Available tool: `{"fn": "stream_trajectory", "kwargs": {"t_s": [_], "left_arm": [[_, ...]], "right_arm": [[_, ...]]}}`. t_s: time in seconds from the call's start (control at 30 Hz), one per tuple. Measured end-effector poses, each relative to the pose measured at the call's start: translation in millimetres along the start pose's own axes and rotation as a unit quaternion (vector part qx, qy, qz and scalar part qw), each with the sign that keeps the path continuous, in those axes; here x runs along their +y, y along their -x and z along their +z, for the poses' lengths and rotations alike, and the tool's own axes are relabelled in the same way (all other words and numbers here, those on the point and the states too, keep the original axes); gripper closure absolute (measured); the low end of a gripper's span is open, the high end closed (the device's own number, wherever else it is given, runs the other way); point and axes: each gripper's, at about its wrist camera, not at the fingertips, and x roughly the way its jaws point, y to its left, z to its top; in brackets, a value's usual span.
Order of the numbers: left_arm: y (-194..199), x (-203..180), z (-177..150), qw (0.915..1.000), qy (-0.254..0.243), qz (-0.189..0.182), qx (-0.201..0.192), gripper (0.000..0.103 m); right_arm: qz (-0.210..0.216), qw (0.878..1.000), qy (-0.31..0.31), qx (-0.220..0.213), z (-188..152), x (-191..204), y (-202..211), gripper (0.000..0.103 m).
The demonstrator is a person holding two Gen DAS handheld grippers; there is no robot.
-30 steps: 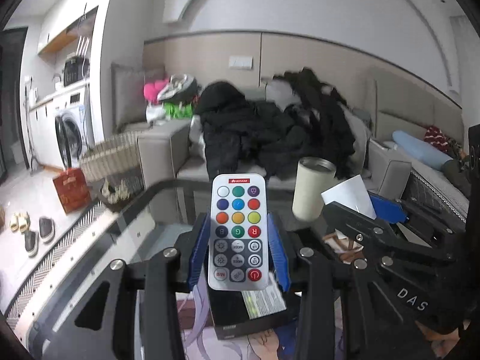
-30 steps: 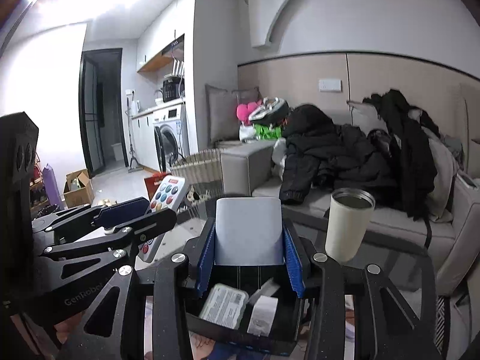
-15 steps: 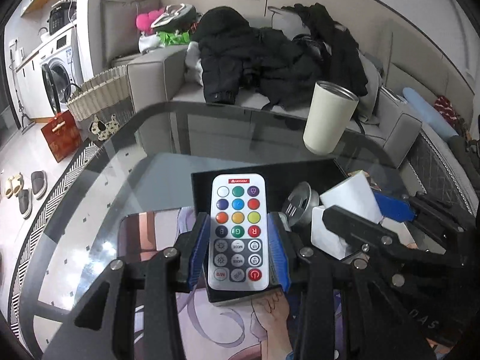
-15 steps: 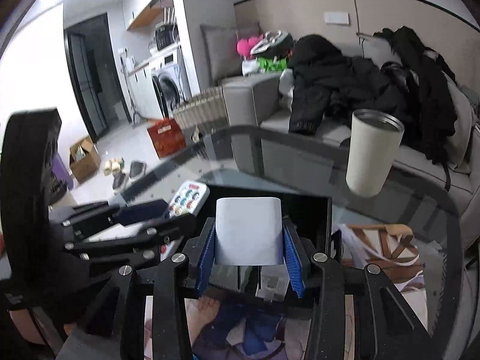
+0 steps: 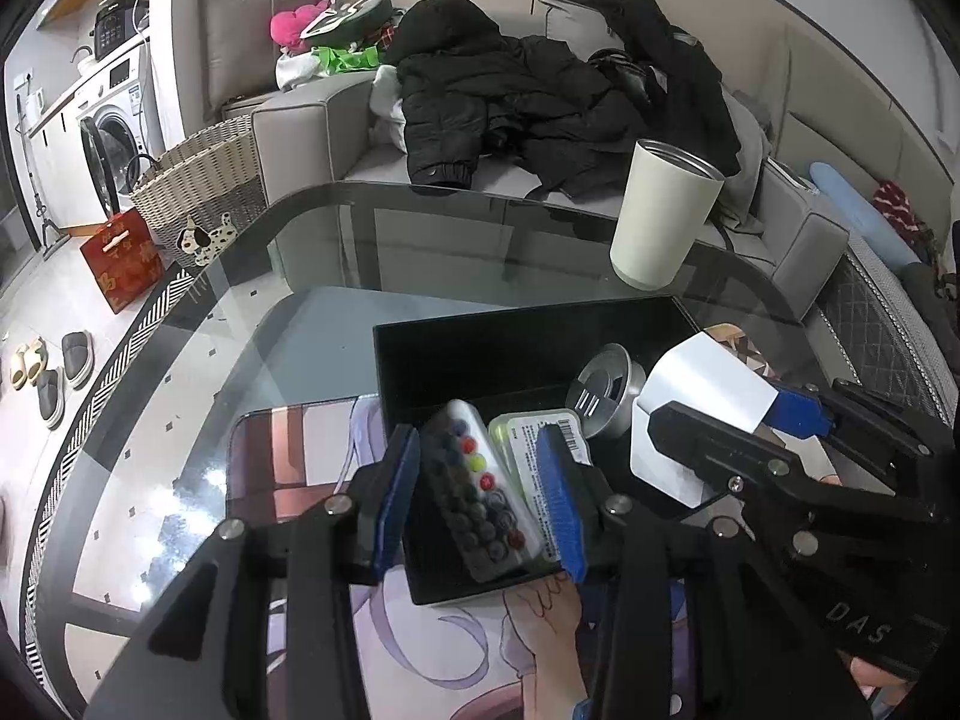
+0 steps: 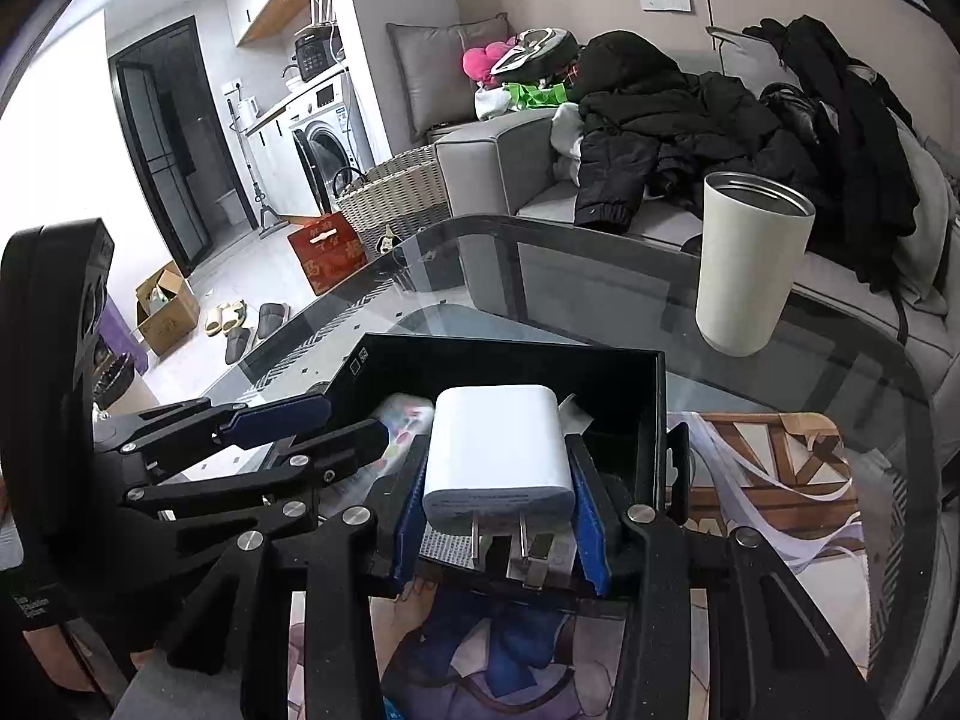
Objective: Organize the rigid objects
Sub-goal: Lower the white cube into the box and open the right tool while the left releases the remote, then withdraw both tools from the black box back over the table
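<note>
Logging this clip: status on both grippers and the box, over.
Left gripper opening, remote tilted loose between its jaws over the black box. Right gripper shut on white charger above the box. Nothing in the way.

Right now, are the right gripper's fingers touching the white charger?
Touching. The right wrist view shows the white charger clamped between the right gripper's blue fingers, both sides pressed against it, above the black box.
</note>
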Motion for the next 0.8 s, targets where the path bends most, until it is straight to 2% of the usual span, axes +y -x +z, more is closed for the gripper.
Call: {"fn": "stream_trajectory", "kwargs": {"t_s": [0.8], "left_arm": [[7.4, 1.5, -2.2, 0.9999, 0.002, 0.002, -0.010, 0.056]], "right_arm": [[0.003, 1.000, -0.015, -0.001, -0.1, -0.3, 7.7, 0.059]]}}
